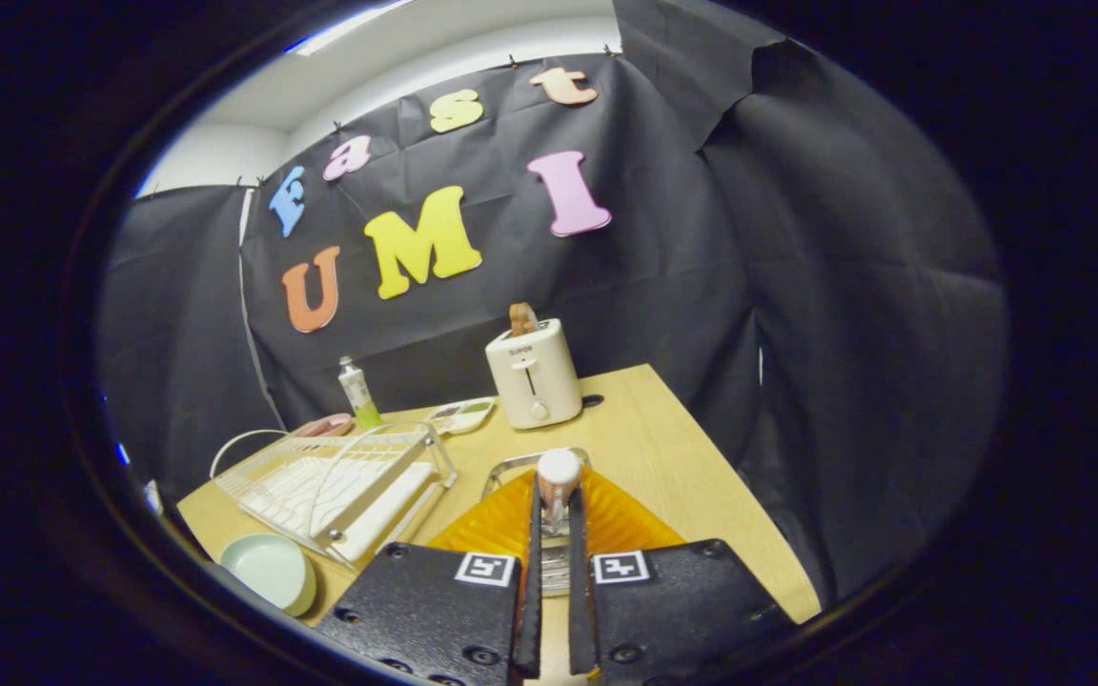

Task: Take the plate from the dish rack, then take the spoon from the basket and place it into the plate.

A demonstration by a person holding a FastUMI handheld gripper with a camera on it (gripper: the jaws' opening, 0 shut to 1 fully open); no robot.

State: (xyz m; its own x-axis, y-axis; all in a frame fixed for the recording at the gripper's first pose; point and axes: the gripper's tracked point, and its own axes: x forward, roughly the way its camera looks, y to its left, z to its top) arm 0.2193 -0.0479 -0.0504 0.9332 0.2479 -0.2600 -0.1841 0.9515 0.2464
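Plate (273, 569) sits out beside the dish rack (344, 486); our gripper (555, 519), nearly closed, pinches the spoon (558, 481) above its basket (511, 467), delivery remaining.

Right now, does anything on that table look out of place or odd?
Nothing looks spilled or broken. The oddest sight is the spoon standing upright, pinched between the fingers over the orange basket. The plate sits beside the dish rack, and the toaster holds a slice.
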